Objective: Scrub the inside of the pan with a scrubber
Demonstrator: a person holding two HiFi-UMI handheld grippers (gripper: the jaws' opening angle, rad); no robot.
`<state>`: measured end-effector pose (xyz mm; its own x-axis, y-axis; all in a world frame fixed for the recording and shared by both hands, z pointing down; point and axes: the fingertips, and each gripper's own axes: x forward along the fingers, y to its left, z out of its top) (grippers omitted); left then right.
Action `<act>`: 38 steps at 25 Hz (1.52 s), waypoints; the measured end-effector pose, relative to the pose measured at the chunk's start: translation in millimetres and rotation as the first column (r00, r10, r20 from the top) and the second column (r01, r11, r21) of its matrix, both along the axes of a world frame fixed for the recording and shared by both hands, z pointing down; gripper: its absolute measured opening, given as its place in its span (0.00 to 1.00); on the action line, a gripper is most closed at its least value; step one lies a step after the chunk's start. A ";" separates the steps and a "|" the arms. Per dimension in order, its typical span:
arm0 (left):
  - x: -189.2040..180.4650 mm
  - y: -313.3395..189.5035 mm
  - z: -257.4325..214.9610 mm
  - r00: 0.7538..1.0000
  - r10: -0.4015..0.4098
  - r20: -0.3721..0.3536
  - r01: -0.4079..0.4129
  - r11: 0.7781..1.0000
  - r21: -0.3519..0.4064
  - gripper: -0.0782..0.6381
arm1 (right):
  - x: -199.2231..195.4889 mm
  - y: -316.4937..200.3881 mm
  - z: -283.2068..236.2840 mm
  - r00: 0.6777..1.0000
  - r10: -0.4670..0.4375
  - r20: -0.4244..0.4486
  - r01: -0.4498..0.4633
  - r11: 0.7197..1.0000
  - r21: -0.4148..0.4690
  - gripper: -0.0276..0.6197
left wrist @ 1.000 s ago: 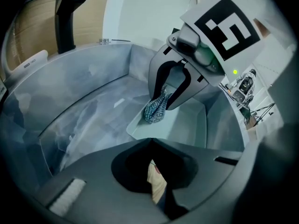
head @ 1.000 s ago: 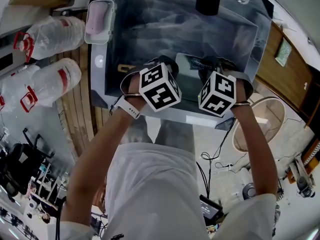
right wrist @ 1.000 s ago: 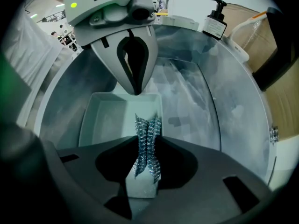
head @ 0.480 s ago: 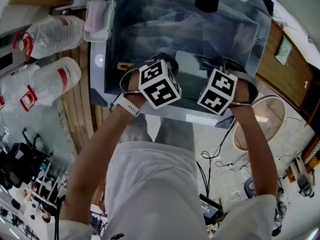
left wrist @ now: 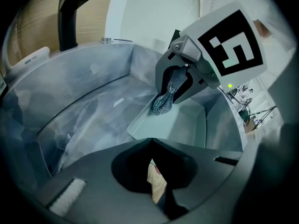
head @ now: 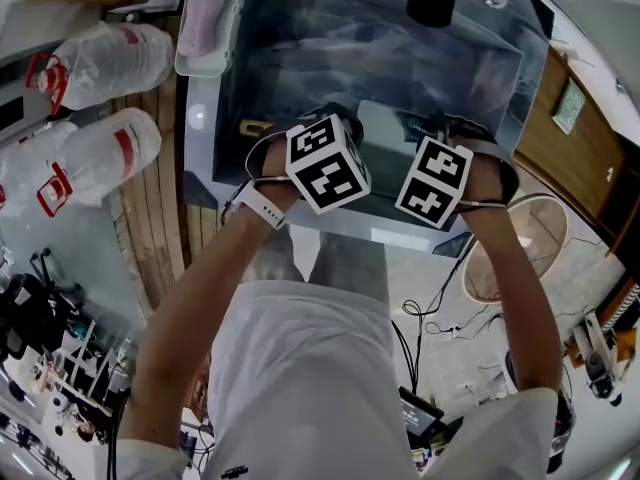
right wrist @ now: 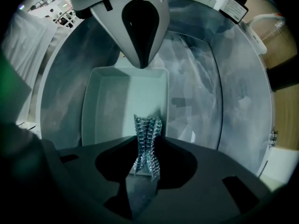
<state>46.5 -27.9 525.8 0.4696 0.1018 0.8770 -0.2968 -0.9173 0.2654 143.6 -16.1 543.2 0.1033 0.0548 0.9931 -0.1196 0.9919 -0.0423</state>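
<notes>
Two closed tools, frame centre: right gripper clamps scrubber over pan; left gripper grips, seemingly, a handle.

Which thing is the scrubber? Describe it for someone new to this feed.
Find the grey sink; a pale rectangular pan lies in it. Over the pan, the right gripper pinches the scrubber: a twisted wad of glittering silver mesh, the only sparkly thing there.

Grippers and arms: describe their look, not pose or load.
Left gripper and right gripper are grey plastic, each with two broad jaws round a teardrop gap and a white cube with black square markers. The right one shows a small green light. The person wears a white short-sleeved shirt and a white wristband.
</notes>
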 end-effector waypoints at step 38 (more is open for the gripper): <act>-0.8 0.3 1.6 1.000 -0.007 0.011 0.007 1.000 -0.002 0.10 | -22.5 103.6 -11.4 0.997 -0.048 0.063 0.066 0.945 -0.319 0.20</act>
